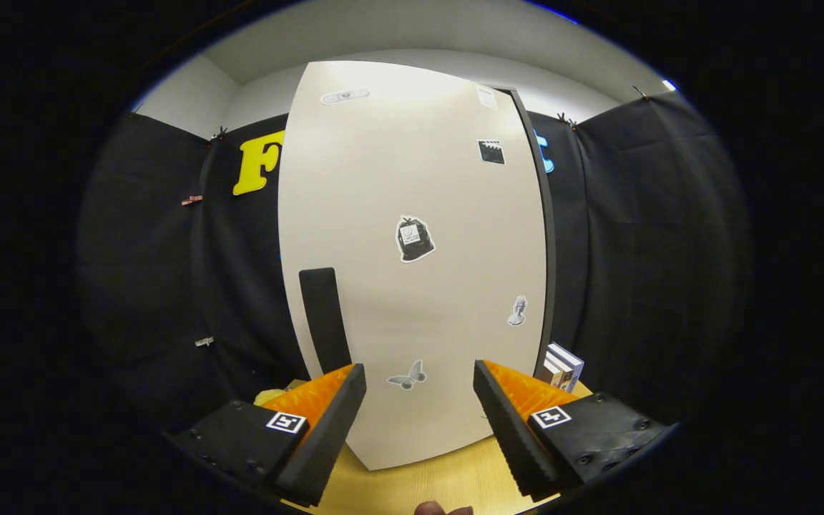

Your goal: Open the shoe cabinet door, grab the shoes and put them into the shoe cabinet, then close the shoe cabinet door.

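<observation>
Wood table [419,479], cabinet door [412,286] ahead, tool [419,400] open

Bright even overhead light, sharp centre, strong fisheye bend.

The tall cream-white flat-panel cabinet door [412,272] glares near its top and dims evenly downward; its straight edges bow outward. The small stickers on it read crisp. The black cloth booth wall [641,250] swallows light and goes murky toward the sides. The pale wooden tabletop [419,479] is warm, softly shadowed. The gripper [419,422], fingers spread apart on nothing, sits close and slightly soft.
</observation>
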Tool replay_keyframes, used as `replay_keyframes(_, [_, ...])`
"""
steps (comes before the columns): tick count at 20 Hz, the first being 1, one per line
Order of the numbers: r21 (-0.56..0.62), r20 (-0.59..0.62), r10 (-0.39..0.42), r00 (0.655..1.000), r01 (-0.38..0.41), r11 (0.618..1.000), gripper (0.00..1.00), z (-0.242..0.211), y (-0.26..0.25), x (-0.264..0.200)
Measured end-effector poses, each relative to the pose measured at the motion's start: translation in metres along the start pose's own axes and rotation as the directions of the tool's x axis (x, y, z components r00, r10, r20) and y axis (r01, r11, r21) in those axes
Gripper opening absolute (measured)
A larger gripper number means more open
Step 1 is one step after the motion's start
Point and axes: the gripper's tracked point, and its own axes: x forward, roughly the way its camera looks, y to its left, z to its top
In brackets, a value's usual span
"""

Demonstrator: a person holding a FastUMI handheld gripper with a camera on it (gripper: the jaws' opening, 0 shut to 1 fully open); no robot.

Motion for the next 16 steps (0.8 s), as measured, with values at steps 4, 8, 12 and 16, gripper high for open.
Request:
replay_keyframes(4, [-0.008,0.016,-0.001,1.000,0.002,1.000,0.98,0.003,-0.002,-0.004])
replay_keyframes(8, [-0.017,0.027,-0.002,1.000,0.003,1.000,0.98,0.009,-0.004,-0.007])
replay_keyframes(12, [-0.023,0.033,-0.006,0.999,0.007,1.000,0.98,0.011,-0.005,-0.010])
replay_keyframes(16, [-0.023,0.032,-0.005,0.999,0.005,1.000,0.98,0.013,-0.006,-0.016])
